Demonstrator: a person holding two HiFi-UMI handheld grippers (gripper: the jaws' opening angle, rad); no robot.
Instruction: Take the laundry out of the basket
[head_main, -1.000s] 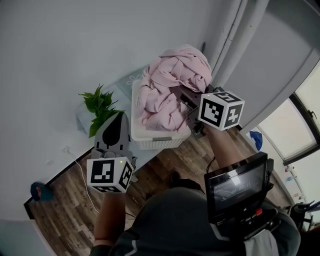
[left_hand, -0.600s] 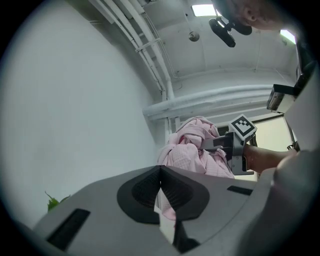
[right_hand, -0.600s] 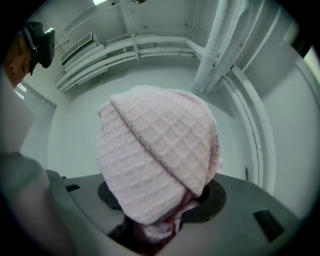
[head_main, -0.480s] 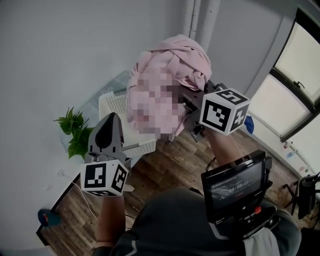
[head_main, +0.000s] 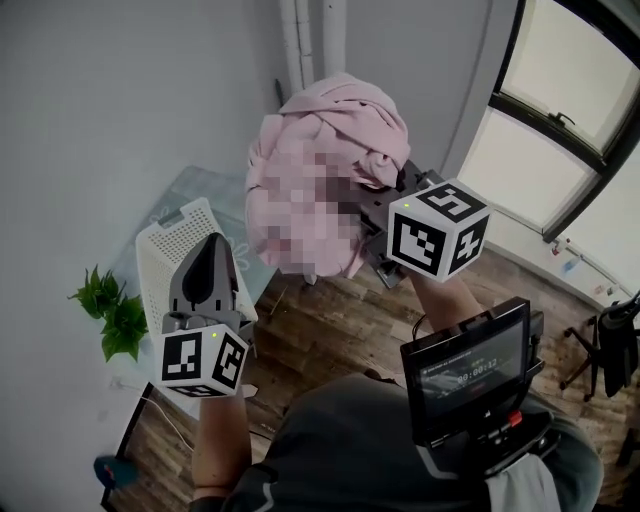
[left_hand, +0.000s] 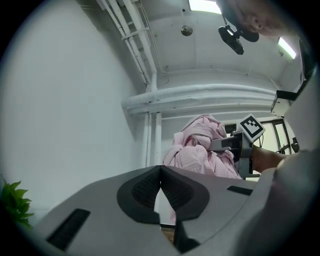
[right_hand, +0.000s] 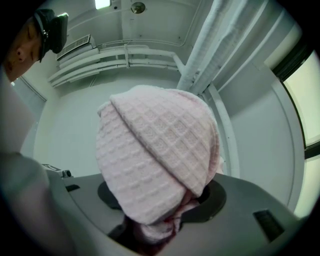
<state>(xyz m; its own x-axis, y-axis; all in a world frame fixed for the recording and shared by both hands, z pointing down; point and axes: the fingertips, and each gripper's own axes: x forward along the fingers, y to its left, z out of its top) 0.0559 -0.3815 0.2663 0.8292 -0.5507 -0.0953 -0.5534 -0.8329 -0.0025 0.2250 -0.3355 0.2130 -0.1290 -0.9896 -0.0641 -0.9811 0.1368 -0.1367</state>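
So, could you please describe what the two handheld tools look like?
The left tool and right tool are grey with dark pads; the left tapers to a point. The left cube and right cube are white with black square markers; the left shows a green light. The person wears a grey top.

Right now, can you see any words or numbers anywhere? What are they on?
On the small screen: a row of glowing characters, too small to read.
On the right marker cube and the left marker cube: black-and-white square patterns only, no words.
On the pink laundry and the white basket: no print visible.
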